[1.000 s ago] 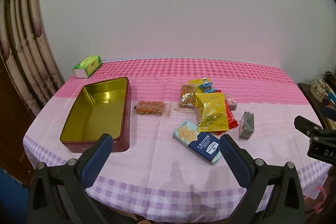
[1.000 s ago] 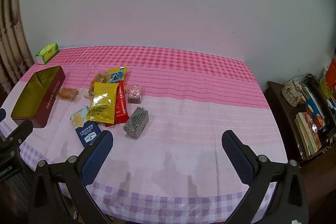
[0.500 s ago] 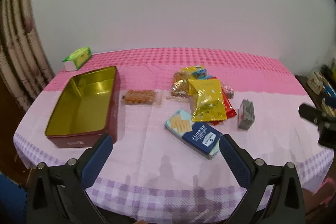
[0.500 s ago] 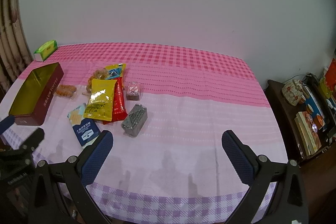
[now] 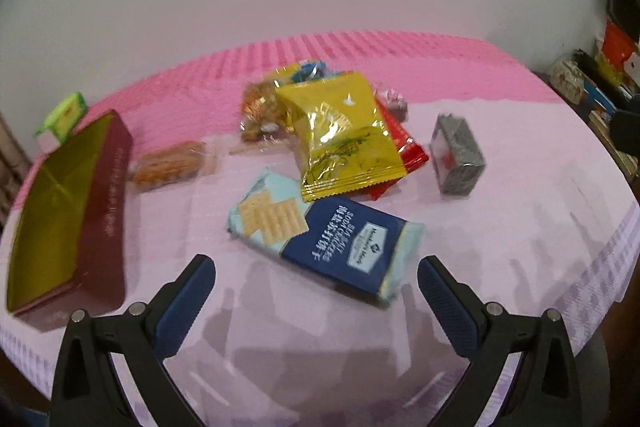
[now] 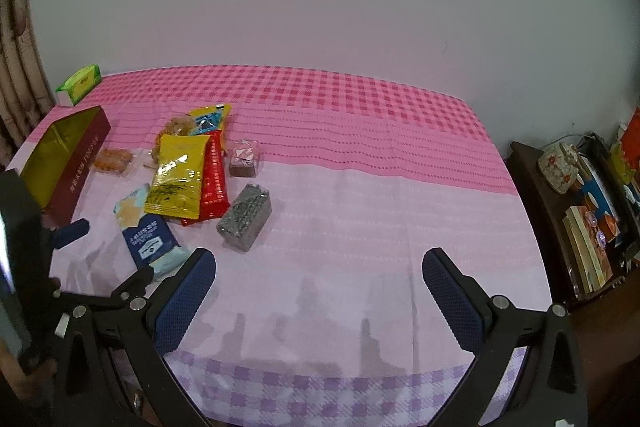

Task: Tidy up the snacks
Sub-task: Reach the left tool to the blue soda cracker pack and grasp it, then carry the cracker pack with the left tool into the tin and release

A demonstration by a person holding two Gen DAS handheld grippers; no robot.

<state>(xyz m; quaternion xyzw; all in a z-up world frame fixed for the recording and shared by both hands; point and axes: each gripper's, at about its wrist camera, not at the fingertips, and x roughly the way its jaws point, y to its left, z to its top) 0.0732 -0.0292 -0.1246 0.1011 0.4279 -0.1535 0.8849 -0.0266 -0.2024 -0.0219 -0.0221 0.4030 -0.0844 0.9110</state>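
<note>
Pink tablecloth [image 6: 360, 155] — both grippers gape empty, left gripper [image 5: 316, 279] seemingly nearest cracker pack [image 5: 326, 233].

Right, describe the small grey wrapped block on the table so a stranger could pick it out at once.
Start at the open gold-lined maroon tin on the pink checked tablecloth, then go right past the snack pile, topped by a yellow foil packet. Just beyond its red packet lies the grey speckled block in clear wrap, the only boxy grey item there.
</note>
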